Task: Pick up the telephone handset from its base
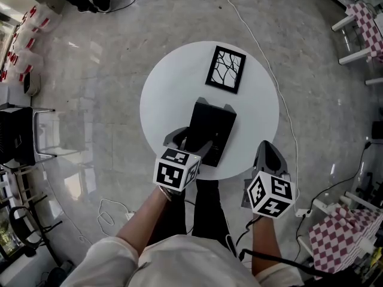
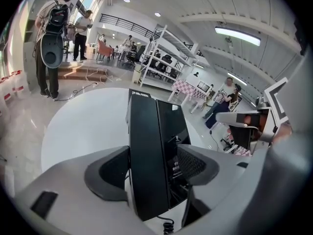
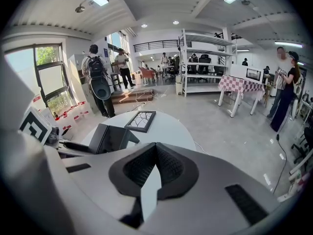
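Left gripper view: left gripper [image 2: 153, 146] wide astride telephone handset [image 2: 143, 121], centre frame, grasp pending; right gripper [image 3: 156, 148] closed, empty; next, probably squeeze and lift.

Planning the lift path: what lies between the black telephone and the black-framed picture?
Only bare round white tabletop separates the black telephone from the black-framed picture; the head view shows it.

Table [image 1: 257, 109]: one, and it's round.
Telephone handset [image 2: 146, 155]: one, black.
Base [image 1: 216, 124]: one as well.
Picture frame [image 1: 225, 69]: just the one.
Tools: two, left tool [image 1: 190, 142] and right tool [image 1: 264, 149].
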